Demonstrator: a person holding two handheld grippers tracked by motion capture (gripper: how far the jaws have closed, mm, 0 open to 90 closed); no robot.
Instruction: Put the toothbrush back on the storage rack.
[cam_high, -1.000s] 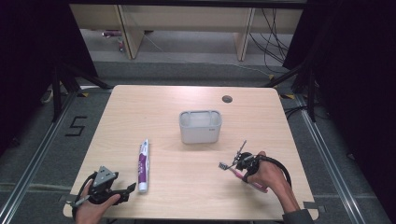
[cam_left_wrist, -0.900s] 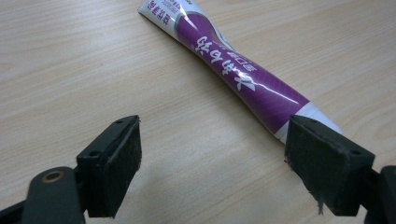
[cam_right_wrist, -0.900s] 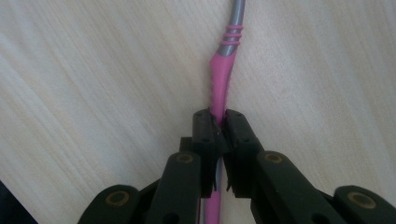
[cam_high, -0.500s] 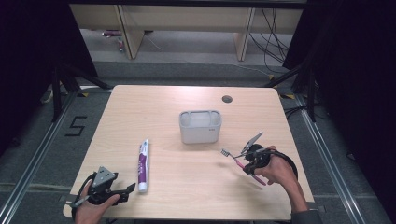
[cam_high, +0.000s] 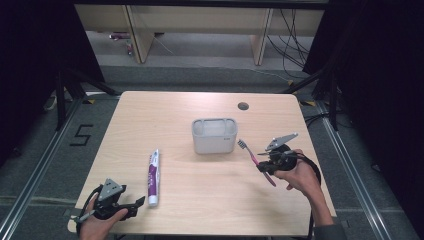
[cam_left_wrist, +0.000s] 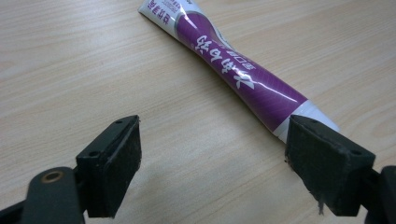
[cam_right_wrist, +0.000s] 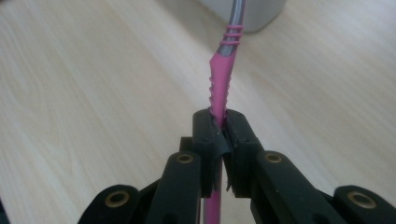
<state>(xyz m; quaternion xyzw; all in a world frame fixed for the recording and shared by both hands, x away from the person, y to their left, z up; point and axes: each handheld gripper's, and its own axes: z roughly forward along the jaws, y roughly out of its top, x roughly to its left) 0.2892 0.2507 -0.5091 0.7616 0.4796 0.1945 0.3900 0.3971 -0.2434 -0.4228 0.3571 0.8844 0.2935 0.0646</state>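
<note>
Pink toothbrush (cam_right_wrist: 220, 74) between closed jaws

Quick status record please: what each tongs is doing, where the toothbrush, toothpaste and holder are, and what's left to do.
right tongs: shut on the pink toothbrush, held above the table, head towards the holder
left tongs: open, nothing gripped, toothpaste cap end by one jaw
toothpaste tube: lying flat, left of centre
holder: grey, upright, mid-table, looks empty
table: light wood
likely next: toothbrush into the holder, not yet done
</note>
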